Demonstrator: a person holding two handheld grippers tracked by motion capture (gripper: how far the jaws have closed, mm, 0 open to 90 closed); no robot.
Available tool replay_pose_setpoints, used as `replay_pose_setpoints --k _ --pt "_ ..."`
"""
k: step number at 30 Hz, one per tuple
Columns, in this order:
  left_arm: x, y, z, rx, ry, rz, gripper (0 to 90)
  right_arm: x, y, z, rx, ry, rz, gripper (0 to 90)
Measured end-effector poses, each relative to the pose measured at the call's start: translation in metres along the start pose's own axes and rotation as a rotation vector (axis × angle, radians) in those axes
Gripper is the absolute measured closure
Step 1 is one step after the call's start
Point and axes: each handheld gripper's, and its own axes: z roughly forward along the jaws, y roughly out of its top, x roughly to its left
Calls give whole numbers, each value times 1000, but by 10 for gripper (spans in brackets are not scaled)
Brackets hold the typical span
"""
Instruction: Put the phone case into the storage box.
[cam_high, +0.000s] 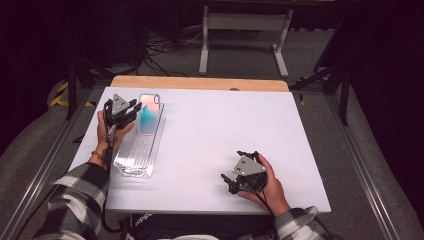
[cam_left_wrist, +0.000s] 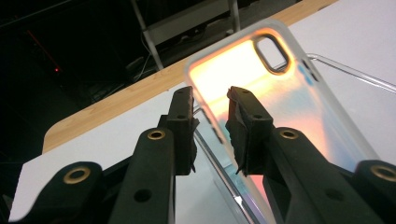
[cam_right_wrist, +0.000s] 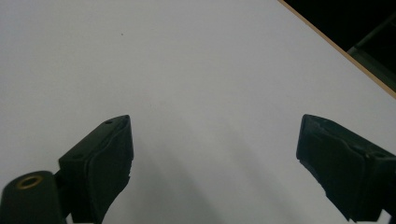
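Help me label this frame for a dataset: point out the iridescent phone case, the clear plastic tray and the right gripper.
iridescent phone case (cam_left_wrist: 280, 100): left gripper view, on its shiny back.
clear plastic tray (cam_high: 136, 157): high view, on its near half.
right gripper (cam_right_wrist: 215, 154): right gripper view, midway between its open jaws.

We saw bright white matte tabletop (cam_high: 210, 130), dark surroundings; iridescent glossy phone case (cam_left_wrist: 280, 107) glared; soft focus, near black jaws blurred.

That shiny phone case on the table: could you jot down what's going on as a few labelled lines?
case: iridescent phone case, tilted, camera cutout at its far end
under it: clear tray on the white table
left gripper: jaws narrowly apart astride the case's edge; grip unclear
right gripper: jaws wide open above bare table, nothing between them
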Motion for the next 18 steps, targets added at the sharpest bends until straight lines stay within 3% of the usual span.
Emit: replay_pose_setpoints --k 8,18 --pt "2 2 -7 -9 -44 -8 715 1 0 -1 -4 -2 -5 116" --pt "6 3 -17 -29 -68 -31 710 0 1 -3 -15 -11 -4 116"
